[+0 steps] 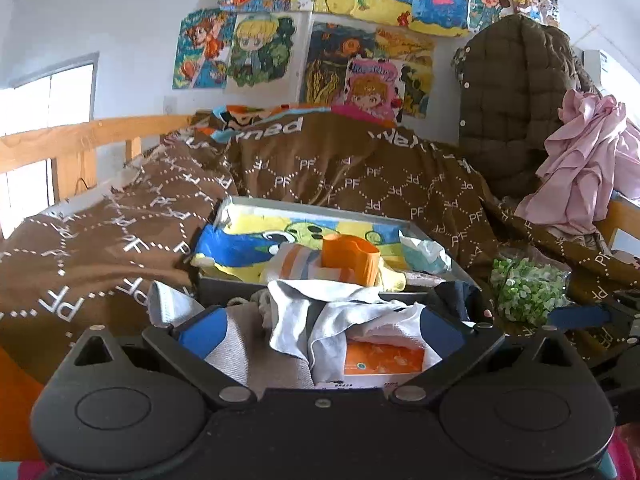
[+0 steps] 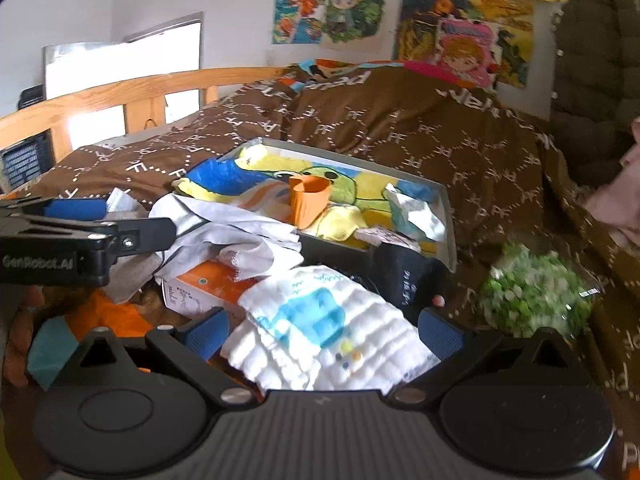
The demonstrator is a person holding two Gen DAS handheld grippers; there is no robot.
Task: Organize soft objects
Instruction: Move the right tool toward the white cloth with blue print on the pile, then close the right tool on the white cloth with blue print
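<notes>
left gripper (image 1: 322, 332): jaws apart over white cloth (image 1: 320, 316) | right gripper (image 2: 324, 332): jaws apart around quilted towel (image 2: 320, 328), prob lining up a grab | grey tray (image 2: 450, 216) already holds soft stuff

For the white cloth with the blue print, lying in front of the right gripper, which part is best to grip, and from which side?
Grip the near edge of the white cloth with the blue print, coming straight forward with the right gripper. The cloth lies flat and crinkled between its open fingers, and that edge looks free; the far edge lies against a dark sock and an orange box.
</notes>
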